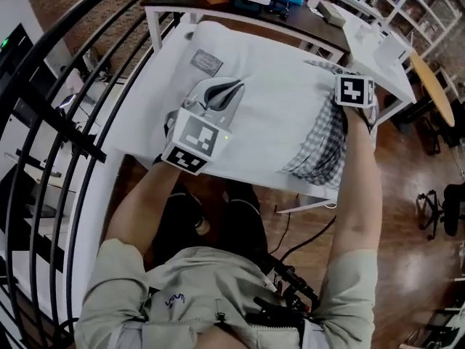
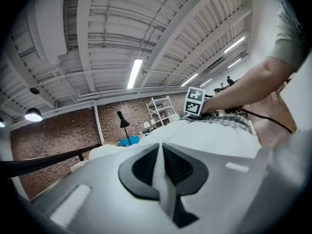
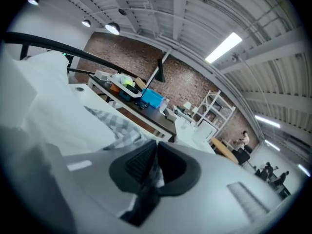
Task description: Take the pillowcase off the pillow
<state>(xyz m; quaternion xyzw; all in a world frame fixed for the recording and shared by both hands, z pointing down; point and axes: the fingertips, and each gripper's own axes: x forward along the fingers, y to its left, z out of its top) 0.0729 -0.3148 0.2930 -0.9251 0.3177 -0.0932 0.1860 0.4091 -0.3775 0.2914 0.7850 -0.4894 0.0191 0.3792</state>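
My left gripper (image 2: 161, 172) and right gripper (image 3: 155, 172) are smooth, matt grey plastic, with black ribbed pads (image 2: 179, 167) that look rubbery. The pillow (image 1: 269, 100) is plain white cloth, matt and softly creased, and the pillowcase (image 1: 327, 140) is a thin woven check in grey and white, crumpled into folds. The floor (image 1: 407, 195) is wood with a glossy sheen, the railing (image 1: 65, 129) beside me is black-painted metal, and the wall (image 3: 185, 84) is rough brick.

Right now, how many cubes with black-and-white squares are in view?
2. One cube is at the white pillow's left end, another by the checked pillowcase on its right. None appears hidden.
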